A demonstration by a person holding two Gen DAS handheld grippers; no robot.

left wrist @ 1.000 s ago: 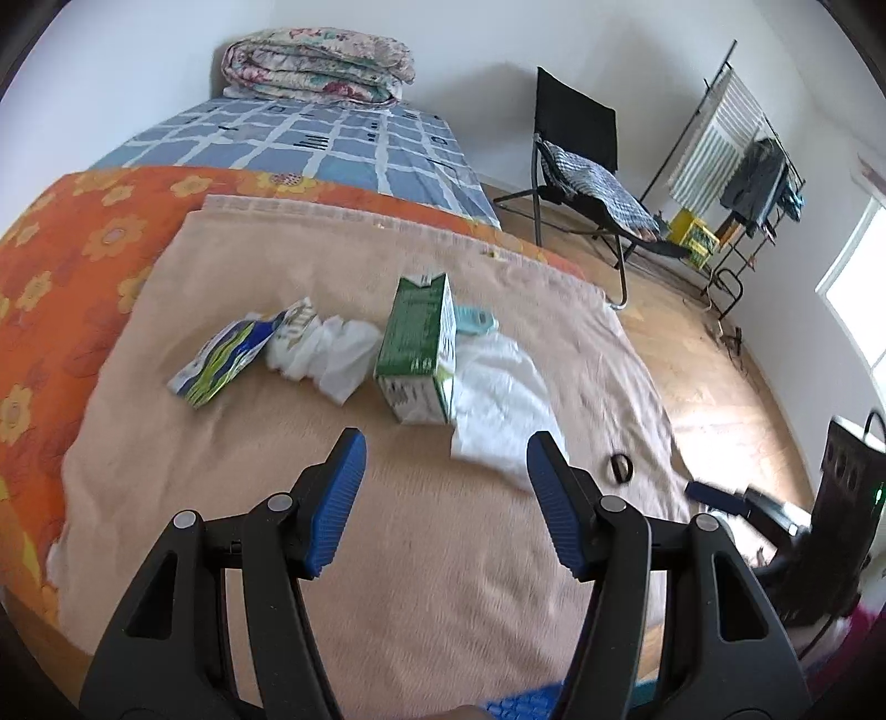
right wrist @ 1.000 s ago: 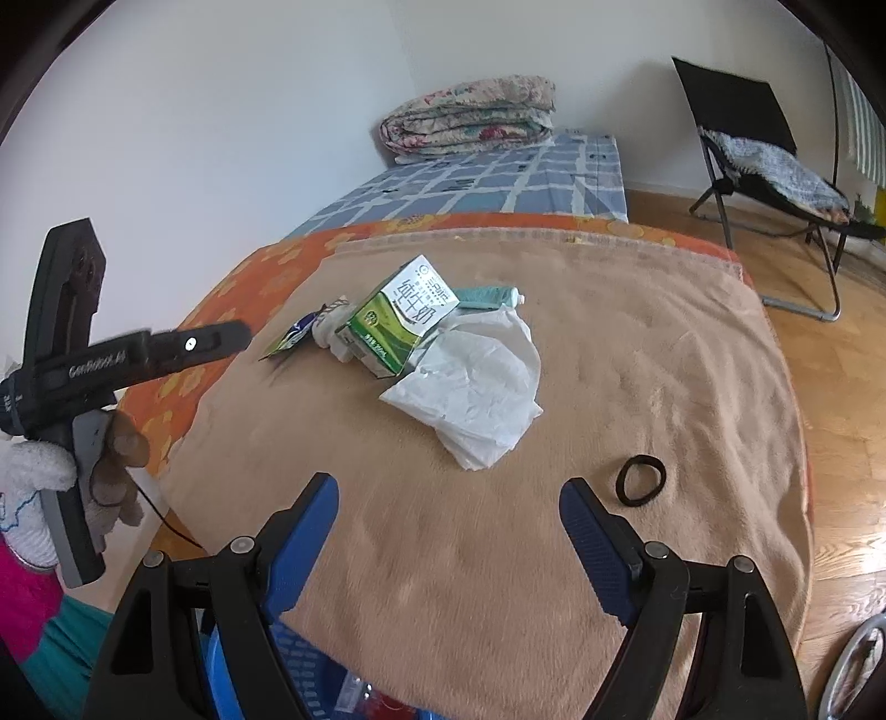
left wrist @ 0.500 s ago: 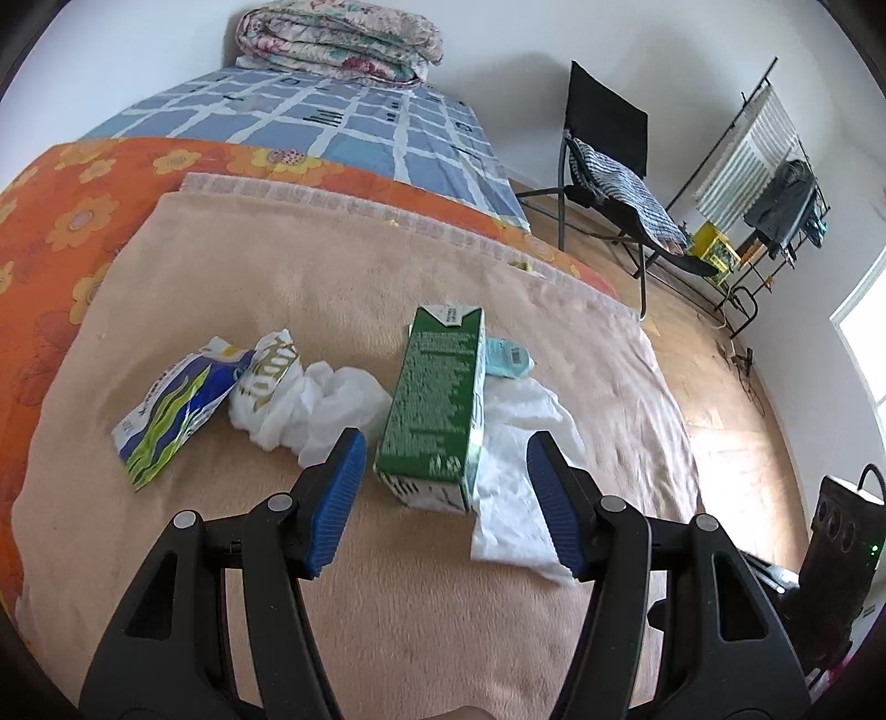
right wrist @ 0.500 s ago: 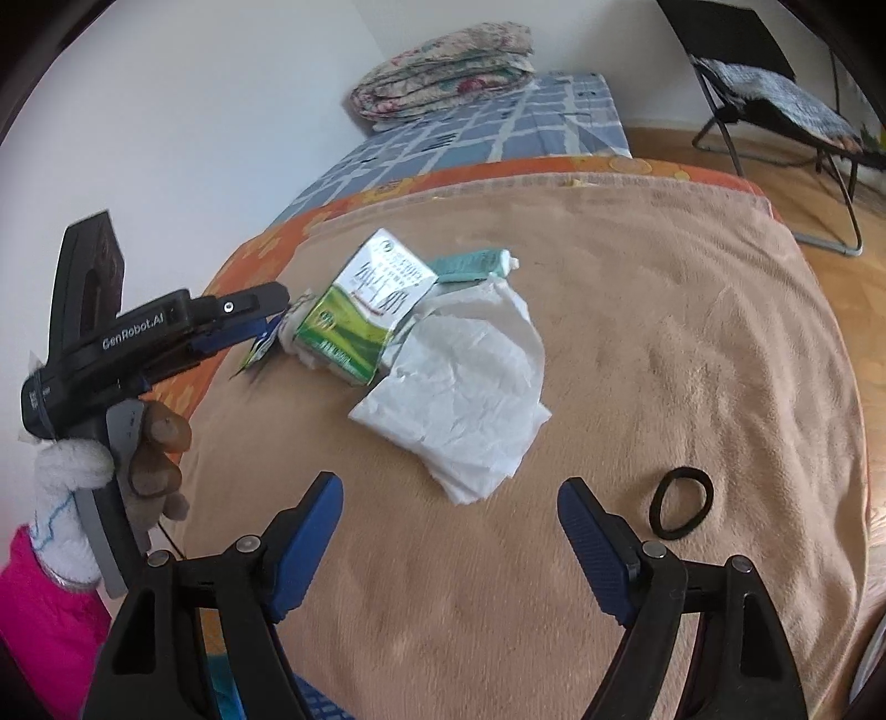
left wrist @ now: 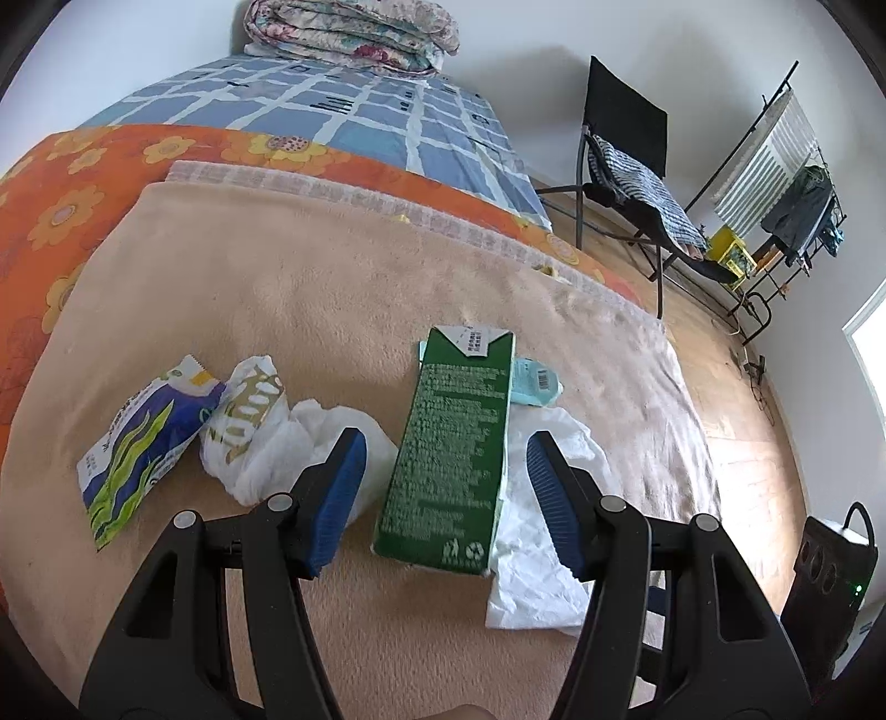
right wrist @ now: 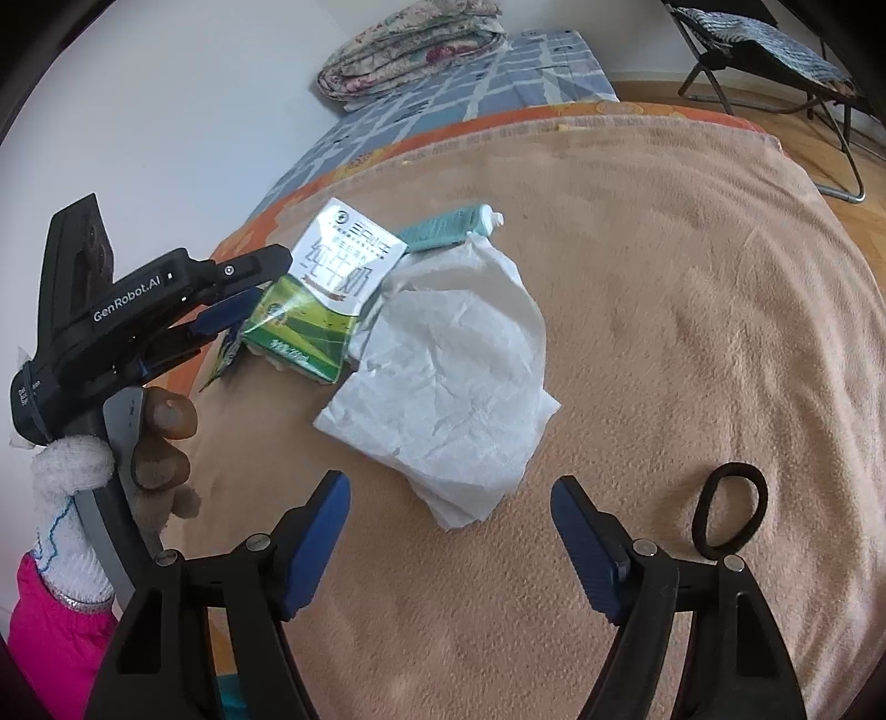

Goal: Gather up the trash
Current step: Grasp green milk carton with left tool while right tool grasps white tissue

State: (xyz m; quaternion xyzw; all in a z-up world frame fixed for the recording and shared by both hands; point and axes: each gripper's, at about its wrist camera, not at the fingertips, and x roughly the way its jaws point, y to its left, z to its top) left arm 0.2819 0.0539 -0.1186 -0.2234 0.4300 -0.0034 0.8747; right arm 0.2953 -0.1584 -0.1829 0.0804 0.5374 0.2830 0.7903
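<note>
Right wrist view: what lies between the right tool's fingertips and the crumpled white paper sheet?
Only bare beige blanket. The open right tool sits just short of the crumpled white paper sheet, not touching it.

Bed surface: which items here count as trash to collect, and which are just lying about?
Trash:
green milk carton
white crumpled tissue
blue-green snack wrapper
white plastic bag
teal tube

Lying about:
black hair tie, perhaps
folded quilt
folding chair
</note>
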